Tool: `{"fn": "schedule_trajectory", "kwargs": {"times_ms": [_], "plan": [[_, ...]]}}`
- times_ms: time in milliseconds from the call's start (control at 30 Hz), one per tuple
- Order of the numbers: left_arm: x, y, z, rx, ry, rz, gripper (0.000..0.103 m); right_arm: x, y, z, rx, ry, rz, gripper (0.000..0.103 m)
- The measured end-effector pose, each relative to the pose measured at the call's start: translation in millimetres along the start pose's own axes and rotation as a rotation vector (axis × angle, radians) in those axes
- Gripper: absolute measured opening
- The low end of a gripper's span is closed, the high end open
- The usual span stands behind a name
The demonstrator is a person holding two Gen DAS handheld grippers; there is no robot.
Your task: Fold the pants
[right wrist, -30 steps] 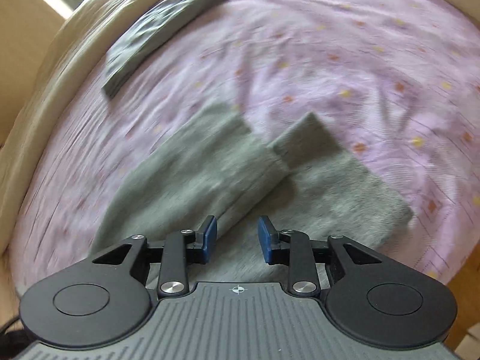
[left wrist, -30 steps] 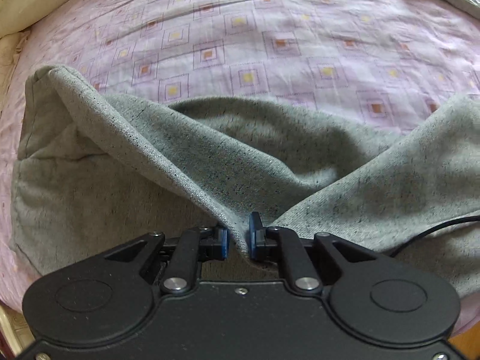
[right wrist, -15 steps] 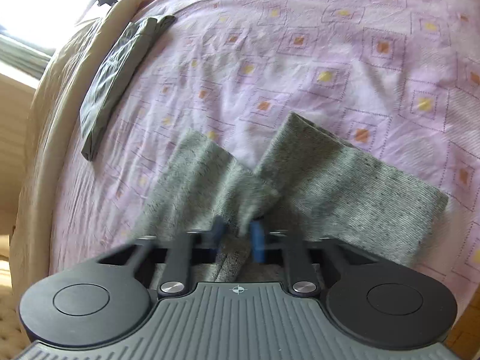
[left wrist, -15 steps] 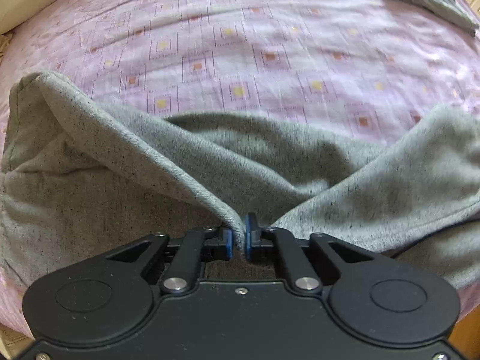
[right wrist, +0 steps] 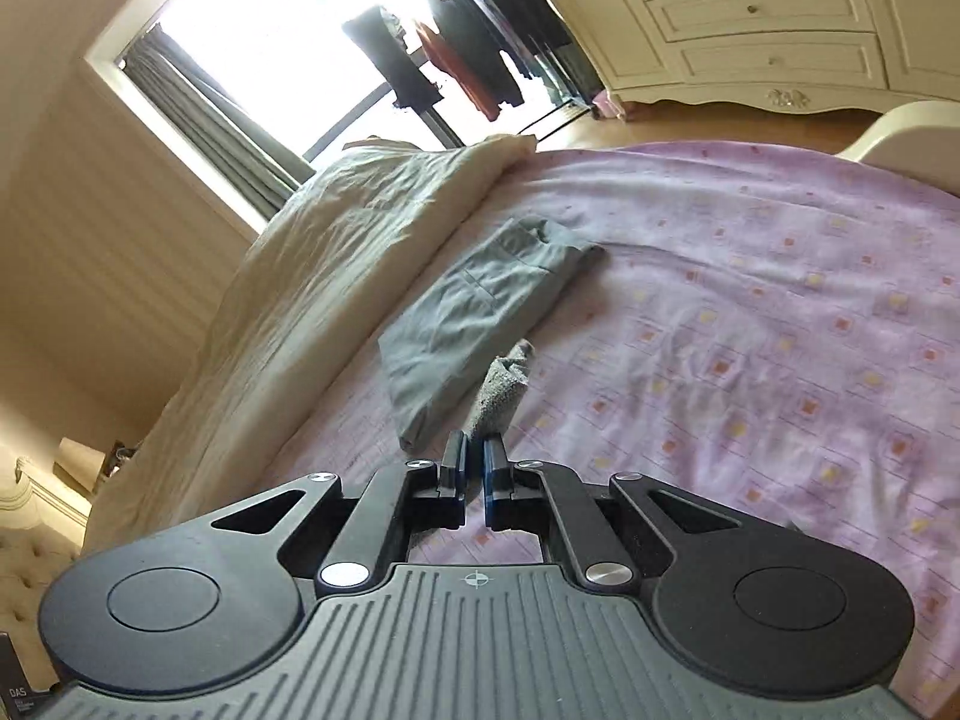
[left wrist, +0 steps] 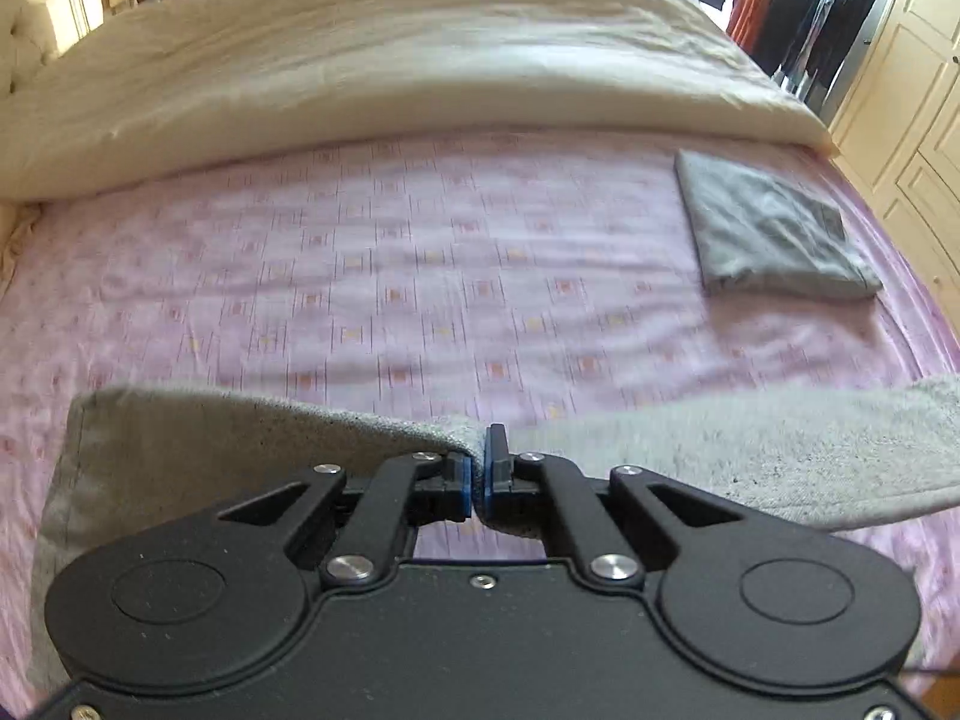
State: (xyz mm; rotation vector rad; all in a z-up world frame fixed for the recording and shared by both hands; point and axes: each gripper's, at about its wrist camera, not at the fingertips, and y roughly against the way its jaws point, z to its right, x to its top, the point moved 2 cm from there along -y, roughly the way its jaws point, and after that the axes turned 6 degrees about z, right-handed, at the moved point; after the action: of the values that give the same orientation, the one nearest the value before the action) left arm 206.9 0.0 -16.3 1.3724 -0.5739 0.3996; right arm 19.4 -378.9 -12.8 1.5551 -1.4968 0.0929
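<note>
The grey knit pants hang from my left gripper, which is shut on a pinched fold of their edge; cloth spreads left and right of the blue pads, lifted above the pink patterned bed sheet. In the right wrist view my right gripper is shut on another bit of the same grey pants, a small bunch sticking up past the fingertips. Most of the pants are hidden below both gripper bodies.
A folded grey garment lies at the far right of the bed, seen as a folded grey garment in the right wrist view. A cream duvet is bunched along the far side. Hanging clothes and a white wardrobe stand beyond the bed.
Both grippers closed on the grey pants and rose, lifting the cloth off the sheet. Both views tilted up, now showing the duvet, window and wardrobe.
</note>
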Motion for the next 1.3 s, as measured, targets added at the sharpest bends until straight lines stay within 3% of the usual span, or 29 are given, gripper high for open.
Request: {"fn": "schedule_trajectory", "kwargs": {"times_ms": [100,233,333,467,567,633,667,833,933,1067,1200,1300], "plan": [[-67,-5,6,0.020,-0.033,-0.120,0.004,-35,8,41,-0.116,-0.019,-0.091,0.005],[-168,-44,19,0.126,-0.156,-0.319,0.004,-90,-11,101,-0.281,-0.036,-0.288,0.005],[-203,-63,21,0.174,-0.198,-0.373,0.005,-105,-13,114,-0.293,-0.048,-0.329,0.005],[-189,-54,19,0.177,-0.110,-0.320,0.004,-88,-3,97,-0.202,0.021,-0.281,0.005],[-159,-26,28,0.146,-0.083,-0.180,0.004,-62,17,76,-0.133,0.106,-0.168,0.005],[-150,-9,40,0.117,-0.109,-0.097,0.005,-55,31,76,-0.136,0.149,-0.113,0.005],[-154,-9,47,0.112,-0.135,-0.099,0.005,-57,32,83,-0.155,0.155,-0.122,0.005],[-200,-57,63,0.158,-0.206,-0.273,0.005,-88,-1,133,-0.285,0.157,-0.288,0.005],[-210,-63,64,0.185,-0.212,-0.283,0.005,-90,1,132,-0.268,0.170,-0.285,0.005],[-199,-48,66,0.172,-0.183,-0.248,0.007,-81,5,122,-0.240,0.251,-0.248,0.005],[-211,-63,62,0.192,-0.175,-0.342,0.019,-94,-13,137,-0.299,0.235,-0.344,0.006],[-208,-61,56,0.204,-0.124,-0.355,0.025,-97,-13,132,-0.312,0.267,-0.334,0.009]]}}
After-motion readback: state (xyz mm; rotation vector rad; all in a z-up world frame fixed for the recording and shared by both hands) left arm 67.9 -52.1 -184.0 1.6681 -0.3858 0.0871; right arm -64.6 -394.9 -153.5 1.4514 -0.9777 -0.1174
